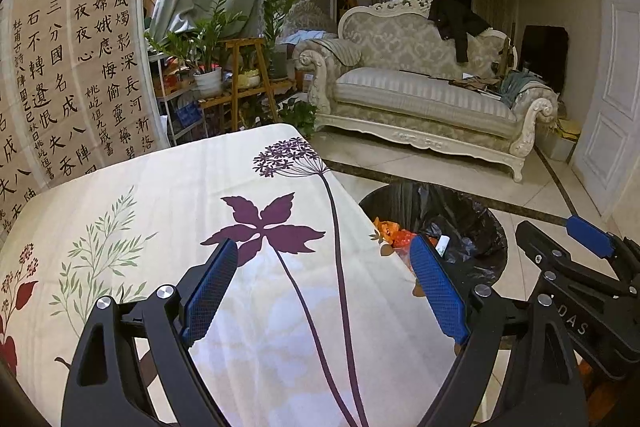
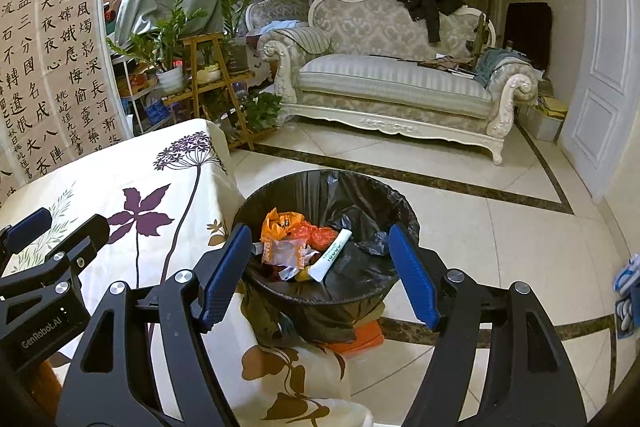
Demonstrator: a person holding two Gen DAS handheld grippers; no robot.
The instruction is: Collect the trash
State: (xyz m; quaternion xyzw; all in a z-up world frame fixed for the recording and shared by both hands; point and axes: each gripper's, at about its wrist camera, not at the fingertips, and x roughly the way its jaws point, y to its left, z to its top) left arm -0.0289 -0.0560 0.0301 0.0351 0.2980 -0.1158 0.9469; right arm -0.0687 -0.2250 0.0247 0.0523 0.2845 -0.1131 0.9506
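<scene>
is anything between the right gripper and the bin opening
Nothing visible does. The right gripper is open and empty above the bin, whose mouth is uncovered, showing the orange wrapper and white tube inside. The table edge lies to its left, beside the bin rather than over it.

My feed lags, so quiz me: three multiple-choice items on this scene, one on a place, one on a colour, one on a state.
1. Where is the bin?
A. On the sofa
B. On the floor beside the table
C. On the table

2. What colour is the bin liner?
A. Black
B. White
C. Blue

3. How are the left gripper and right gripper?
A. Both shut
B. Only the left open
C. Both open, empty

Answers:
1 B, the bin stands at the table's edge.
2 A, black plastic drapes over the rim.
3 C, each pair of pads is spread with nothing between.
</scene>
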